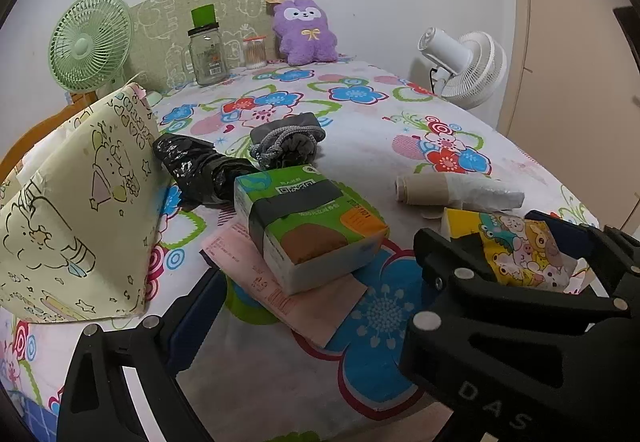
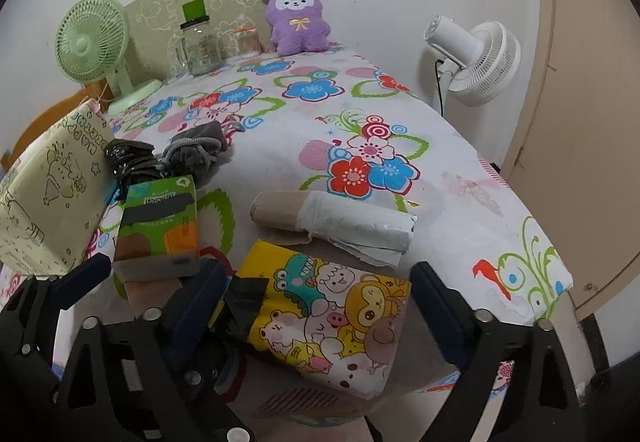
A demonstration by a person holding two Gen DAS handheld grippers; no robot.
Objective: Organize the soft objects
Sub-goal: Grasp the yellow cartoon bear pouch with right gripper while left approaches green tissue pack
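A yellow cartoon tissue pack (image 2: pixel 332 306) lies at the near edge of the flowered bedsheet (image 2: pixel 400 114). My right gripper (image 2: pixel 320 268) is open, one blue finger close on each side of the pack, which looks unsqueezed. My left gripper (image 1: pixel 320 278) is open just short of a green tissue pack (image 1: pixel 308 218) that rests on a pink paper (image 1: pixel 256 274). Its right finger is hidden behind the right gripper's black body (image 1: pixel 500 322). Farther back lie a grey drawstring pouch (image 1: pixel 288 140), a crumpled black plastic bag (image 1: pixel 192 166) and a purple plush (image 1: pixel 306 30).
A cream patterned bag (image 1: pixel 76 210) stands at the left. A roll of pale bags on a cardboard core (image 2: pixel 336 222) lies mid-bed. A green fan (image 1: pixel 90 42), a glass jar (image 1: pixel 208 50), a small swab pot (image 1: pixel 254 52) and a white fan (image 2: pixel 476 58) line the far side.
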